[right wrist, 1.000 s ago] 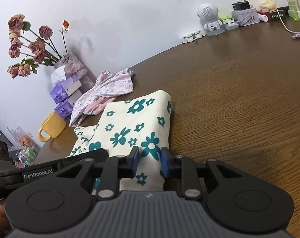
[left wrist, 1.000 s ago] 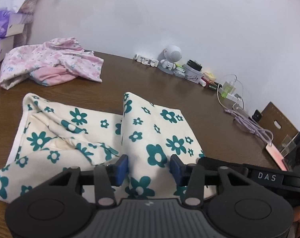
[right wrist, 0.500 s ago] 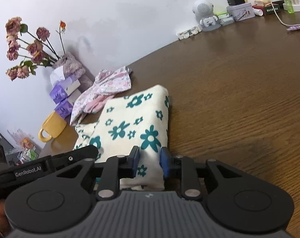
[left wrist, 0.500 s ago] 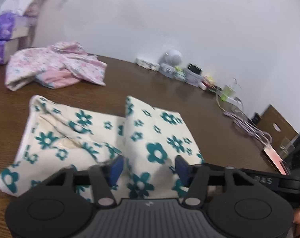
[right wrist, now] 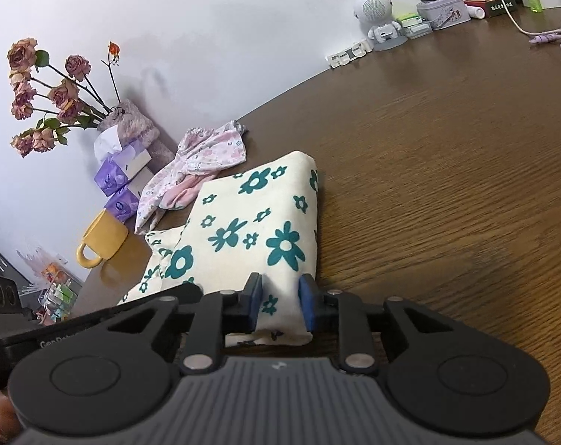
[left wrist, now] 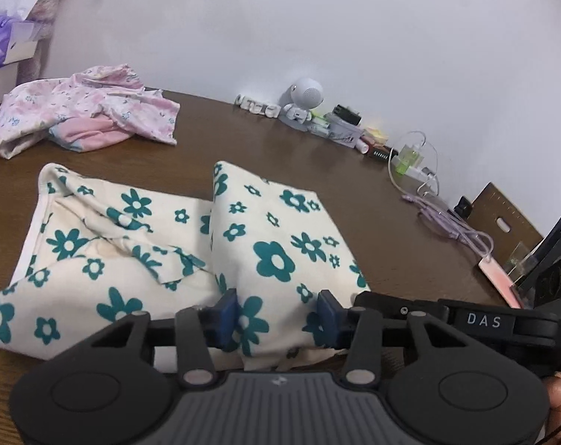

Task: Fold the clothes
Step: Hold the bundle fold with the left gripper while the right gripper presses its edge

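A cream garment with teal flowers [left wrist: 265,244] lies partly folded on the brown table [left wrist: 317,163]; its right half is folded over as a raised panel. My left gripper [left wrist: 276,315] is open, its blue pads on either side of the panel's near edge. In the right wrist view the same garment [right wrist: 251,230] lies ahead, and my right gripper [right wrist: 280,300] is open with the garment's near right corner between its pads. Whether the pads touch the cloth, I cannot tell.
A crumpled pink floral garment [left wrist: 84,111] lies at the back left. Purple tissue boxes [right wrist: 121,174], dried roses [right wrist: 46,96] and a yellow mug [right wrist: 102,241] stand left. A white robot figure [left wrist: 302,104], small items and a purple cable [left wrist: 455,226] line the wall side.
Both grippers have opened wider around the garment's near edge. The right gripper was nearly shut on the cloth a second ago and has let go. The folded panel stays in place.
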The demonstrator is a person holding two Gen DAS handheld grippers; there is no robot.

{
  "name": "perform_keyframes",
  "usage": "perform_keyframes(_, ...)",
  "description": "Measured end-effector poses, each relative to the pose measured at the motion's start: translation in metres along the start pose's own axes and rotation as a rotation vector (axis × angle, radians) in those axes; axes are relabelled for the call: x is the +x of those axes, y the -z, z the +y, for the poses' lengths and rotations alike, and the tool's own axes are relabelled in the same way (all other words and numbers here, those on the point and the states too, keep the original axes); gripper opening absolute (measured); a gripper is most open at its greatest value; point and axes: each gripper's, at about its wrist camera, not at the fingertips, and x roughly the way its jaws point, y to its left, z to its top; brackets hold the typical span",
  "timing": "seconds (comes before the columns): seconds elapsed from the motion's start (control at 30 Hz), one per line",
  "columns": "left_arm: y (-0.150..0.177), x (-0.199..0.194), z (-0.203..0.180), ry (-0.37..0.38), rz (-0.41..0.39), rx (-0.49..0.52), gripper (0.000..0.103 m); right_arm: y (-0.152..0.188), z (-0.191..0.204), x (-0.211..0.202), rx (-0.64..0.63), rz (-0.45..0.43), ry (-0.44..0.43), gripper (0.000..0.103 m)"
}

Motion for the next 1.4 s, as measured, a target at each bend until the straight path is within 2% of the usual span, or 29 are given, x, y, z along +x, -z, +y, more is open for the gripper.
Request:
perform_keyframes(0.07,0.0,-0.003,0.003,-0.015,-0.01,-0.018,0.049,0.0,-0.002,-0.002,0.011,-0.001,0.003,0.026)
perform_keyframes(0.13,0.0,-0.004,0.006,-0.025,-0.015,-0.026,0.05,0.001,-0.003,-0.003,0.013,0.0,0.004,0.027)
perform_keyframes(0.23,0.003,0.001,0.001,-0.015,0.005,0.004,0.044,0.002,-0.001,-0.002,0.007,0.01,0.006,0.028)
perform_keyframes(0.43,0.004,-0.001,-0.001,-0.002,0.003,0.016,0.044,0.002,0.004,-0.004,-0.001,-0.003,0.0,0.024)
perform_keyframes(0.53,0.004,-0.003,0.004,-0.026,-0.008,-0.009,0.05,0.003,0.003,-0.007,-0.003,-0.003,0.009,0.028)
perform_keyframes(0.67,0.006,0.003,0.002,0.004,0.026,0.004,0.042,0.005,0.002,-0.004,0.004,0.018,0.013,0.03)
perform_keyframes(0.73,0.007,0.004,-0.005,-0.002,0.023,0.042,0.042,0.006,0.006,-0.001,0.003,0.023,0.008,0.024)
perform_keyframes(0.87,0.006,-0.002,0.001,-0.017,-0.002,0.01,0.046,0.005,0.006,-0.005,0.001,0.016,0.007,0.024)
perform_keyframes(0.93,0.005,-0.004,0.004,-0.026,-0.015,0.003,0.047,0.005,0.002,-0.006,0.013,0.018,0.009,0.029)
perform_keyframes(1.0,0.005,-0.002,0.004,-0.014,-0.003,0.009,0.041,0.006,0.002,-0.006,0.01,0.021,0.01,0.029)
perform_keyframes(1.07,0.006,0.0,-0.001,-0.01,0.008,0.034,0.04,0.007,0.005,-0.005,-0.003,0.025,0.009,0.024)
perform_keyframes(1.17,0.006,-0.001,-0.001,-0.015,0.0,0.028,0.045,0.006,0.006,-0.005,-0.01,0.027,0.007,0.023)
perform_keyframes(1.23,0.005,-0.003,0.004,-0.028,-0.013,0.01,0.051,0.005,0.003,-0.006,0.009,0.025,0.005,0.028)
perform_keyframes(1.3,0.006,-0.002,0.004,-0.011,-0.003,0.014,0.047,0.005,0.0,-0.007,0.021,0.023,0.01,0.034)
perform_keyframes(1.37,0.007,0.0,0.001,0.003,0.01,0.029,0.041,0.005,-0.001,-0.007,0.025,0.024,0.011,0.033)
perform_keyframes(1.4,0.009,0.0,-0.001,0.006,0.015,0.042,0.041,0.005,0.0,-0.007,0.023,0.025,0.009,0.026)
